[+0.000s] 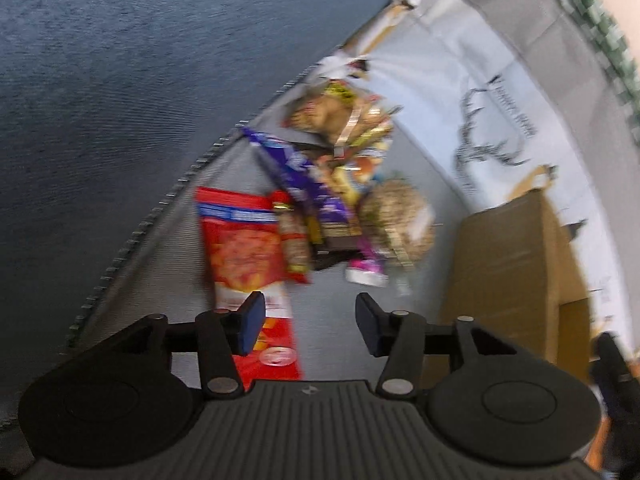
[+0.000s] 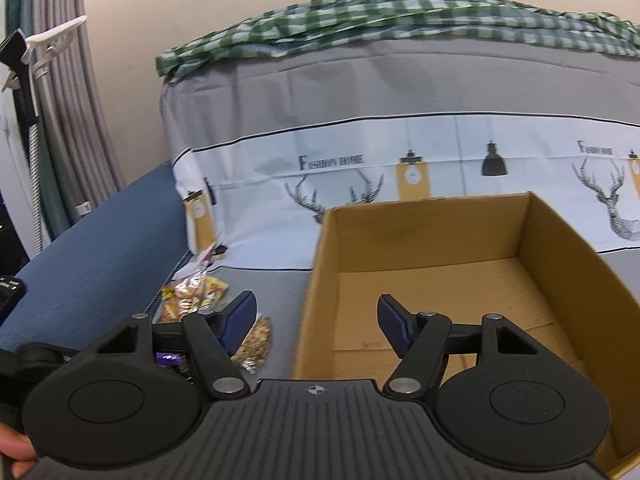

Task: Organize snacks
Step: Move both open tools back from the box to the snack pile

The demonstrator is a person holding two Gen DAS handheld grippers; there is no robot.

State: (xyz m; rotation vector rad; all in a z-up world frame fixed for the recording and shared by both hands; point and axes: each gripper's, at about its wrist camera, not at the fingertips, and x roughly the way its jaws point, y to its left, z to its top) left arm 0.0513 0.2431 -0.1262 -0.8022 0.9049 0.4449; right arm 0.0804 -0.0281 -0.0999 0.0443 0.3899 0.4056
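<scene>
step: reaching for first snack | left gripper (image 1: pixel 310 322): spread, empty, over red crinkly snack packet (image 1: pixel 244 248) | right gripper (image 2: pixel 316 322): spread, empty, before empty brown cardboard box (image 2: pixel 560 264) | next: lower, pinch packet

Snack packets (image 1: pixel 320 184) piled beside empty, open cardboard box (image 2: pixel 560 248).

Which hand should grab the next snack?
Probably the left. The left gripper is open right over the red snack bag in the snack pile, while the right gripper, also open and empty, points at the cardboard box, away from the snacks.
</scene>
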